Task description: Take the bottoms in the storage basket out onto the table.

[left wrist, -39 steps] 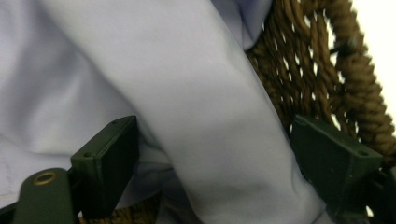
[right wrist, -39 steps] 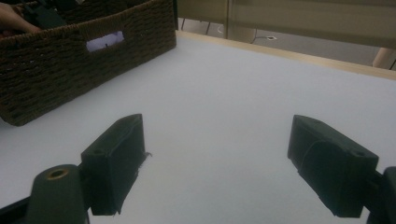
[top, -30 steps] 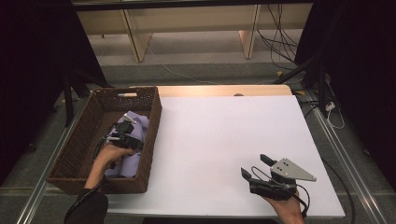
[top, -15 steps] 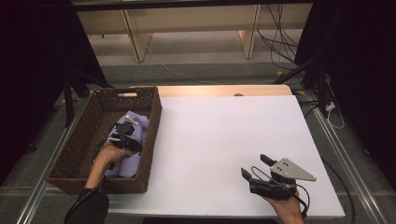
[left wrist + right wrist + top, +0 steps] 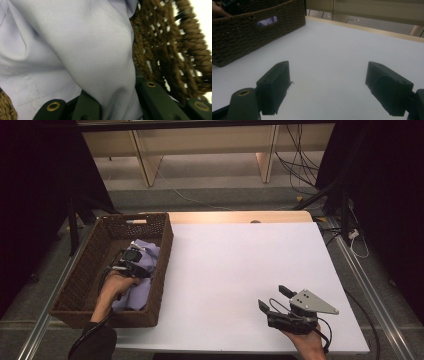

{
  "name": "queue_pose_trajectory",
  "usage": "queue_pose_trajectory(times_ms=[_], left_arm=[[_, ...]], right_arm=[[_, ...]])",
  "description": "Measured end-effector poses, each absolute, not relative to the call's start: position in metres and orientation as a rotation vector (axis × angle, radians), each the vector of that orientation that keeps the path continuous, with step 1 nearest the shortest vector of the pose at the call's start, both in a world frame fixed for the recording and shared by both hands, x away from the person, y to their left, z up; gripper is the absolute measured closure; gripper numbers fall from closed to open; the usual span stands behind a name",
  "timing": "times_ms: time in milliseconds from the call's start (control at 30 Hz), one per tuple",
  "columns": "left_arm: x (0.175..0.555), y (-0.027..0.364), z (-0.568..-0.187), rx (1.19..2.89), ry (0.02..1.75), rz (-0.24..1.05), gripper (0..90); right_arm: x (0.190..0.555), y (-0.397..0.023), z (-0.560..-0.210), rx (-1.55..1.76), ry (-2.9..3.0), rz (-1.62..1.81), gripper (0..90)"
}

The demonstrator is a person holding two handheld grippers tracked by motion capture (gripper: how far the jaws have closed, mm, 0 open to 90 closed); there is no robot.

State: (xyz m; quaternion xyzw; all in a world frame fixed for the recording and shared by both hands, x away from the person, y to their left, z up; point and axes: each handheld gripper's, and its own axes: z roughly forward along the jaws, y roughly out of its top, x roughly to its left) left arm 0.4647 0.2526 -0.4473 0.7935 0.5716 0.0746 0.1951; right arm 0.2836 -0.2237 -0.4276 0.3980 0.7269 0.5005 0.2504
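Note:
A lavender cloth (image 5: 146, 265) lies crumpled against the right wall of a brown wicker basket (image 5: 165, 251) at the table's left. My left gripper (image 5: 134, 258) reaches into the basket from the near side. Its jaws have just been closing and now pinch a fold of the cloth (image 5: 75, 50) between them; the left gripper (image 5: 117, 100) sits right beside the woven wall (image 5: 170, 55). My right gripper (image 5: 273, 297) rests near the table's front right, open, nothing between its fingers. In the right gripper view, the right gripper (image 5: 327, 82) faces bare white tabletop.
The white tabletop (image 5: 240, 265) stretches between the basket and the right gripper. The basket (image 5: 249, 32) stands far left in the right gripper view, cloth (image 5: 265, 22) showing through its handle hole. Wooden furniture legs and cables lie on the floor beyond the table's far edge.
The left hand has shifted only slightly over the cloth in the basket. The right gripper has stayed where it was, still open.

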Motion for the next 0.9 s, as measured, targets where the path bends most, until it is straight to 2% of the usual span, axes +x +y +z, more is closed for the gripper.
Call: queue_pose_trajectory(times_ms=[433,900], left_arm=[[0.459,0.253,-0.429,2.136,1.523,0.240,77.2],[0.449,0.257,-0.393,2.024,1.431,0.339,77.2]], right_arm=[[0.284,-0.223,-0.427,1.084,1.979,1.362,20.9],[0.284,-0.223,-0.427,1.083,1.979,1.363,21.0]])
